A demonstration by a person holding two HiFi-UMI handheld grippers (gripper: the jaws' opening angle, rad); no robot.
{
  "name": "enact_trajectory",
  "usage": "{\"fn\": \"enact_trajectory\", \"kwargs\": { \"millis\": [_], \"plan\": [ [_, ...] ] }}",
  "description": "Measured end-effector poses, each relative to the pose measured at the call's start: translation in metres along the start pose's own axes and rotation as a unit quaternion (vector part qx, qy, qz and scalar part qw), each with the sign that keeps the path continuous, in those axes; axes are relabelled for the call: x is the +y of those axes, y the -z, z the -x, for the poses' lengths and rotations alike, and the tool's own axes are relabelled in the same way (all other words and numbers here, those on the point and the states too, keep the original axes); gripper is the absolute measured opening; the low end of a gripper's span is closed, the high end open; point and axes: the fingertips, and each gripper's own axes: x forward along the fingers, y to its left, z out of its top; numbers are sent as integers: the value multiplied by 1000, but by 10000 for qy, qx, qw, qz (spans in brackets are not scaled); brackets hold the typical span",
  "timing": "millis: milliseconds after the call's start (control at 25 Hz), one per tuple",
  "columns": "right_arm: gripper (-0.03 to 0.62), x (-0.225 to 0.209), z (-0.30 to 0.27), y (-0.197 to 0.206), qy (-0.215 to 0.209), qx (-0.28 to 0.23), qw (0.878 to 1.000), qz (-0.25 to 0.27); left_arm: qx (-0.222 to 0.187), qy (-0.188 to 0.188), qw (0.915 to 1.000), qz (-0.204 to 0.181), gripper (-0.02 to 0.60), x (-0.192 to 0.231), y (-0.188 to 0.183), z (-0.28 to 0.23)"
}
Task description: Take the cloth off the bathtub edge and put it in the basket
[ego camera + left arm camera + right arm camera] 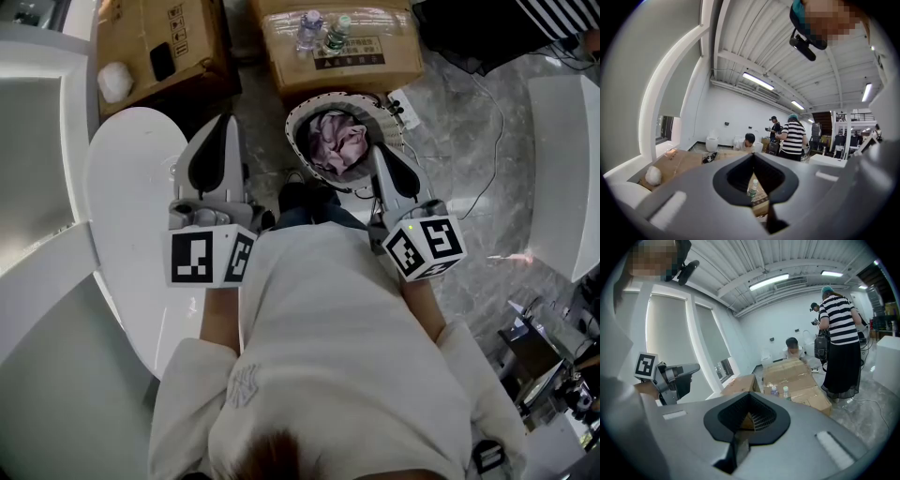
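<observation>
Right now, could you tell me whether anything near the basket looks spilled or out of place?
Nothing stands out. The pink cloth lies bunched inside the basket, and the two bottles stand upright on the cardboard box.

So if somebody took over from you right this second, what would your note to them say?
Left tongs: shut, empty, by the tub edge.
Right tongs: shut, empty, at the basket rim.
Cloth: pink, crumpled inside the basket.
Done: cloth is off the tub edge and in the basket.
Left: nothing that shows from here.
</observation>
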Motion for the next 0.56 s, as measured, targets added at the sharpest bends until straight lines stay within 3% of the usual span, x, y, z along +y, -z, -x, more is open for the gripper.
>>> {"fn": "enact_trajectory", "kwargs": {
  "millis": [560],
  "plan": [
    [-2,-2,4,0,43,-34,10000,-8,5,28,10000,21,49,-2,1,1]
  ]
}}
